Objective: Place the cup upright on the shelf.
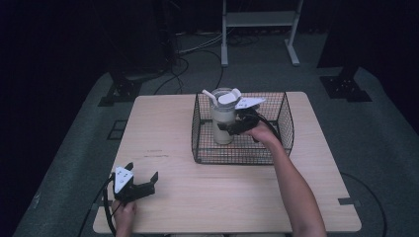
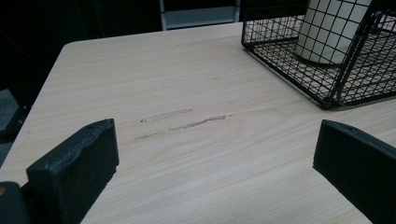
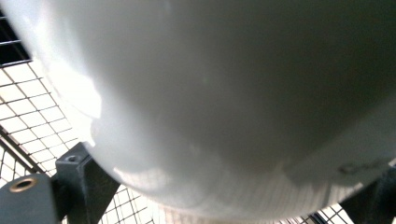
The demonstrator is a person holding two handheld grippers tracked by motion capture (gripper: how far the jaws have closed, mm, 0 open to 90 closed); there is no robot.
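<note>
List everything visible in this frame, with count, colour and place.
Table: one, light wood, centre.
Basket: one, black wire, on the table's far right half.
Jar: one, whitish, upright inside the basket, utensils standing in it.
Frame: one, white metal, on the floor beyond the table.
Cables: several, dark, on the floor beyond the table.
Left gripper: black, jaws wide apart, at the table's near left corner.
Right gripper: black, inside the basket, jaws around the jar.
</note>
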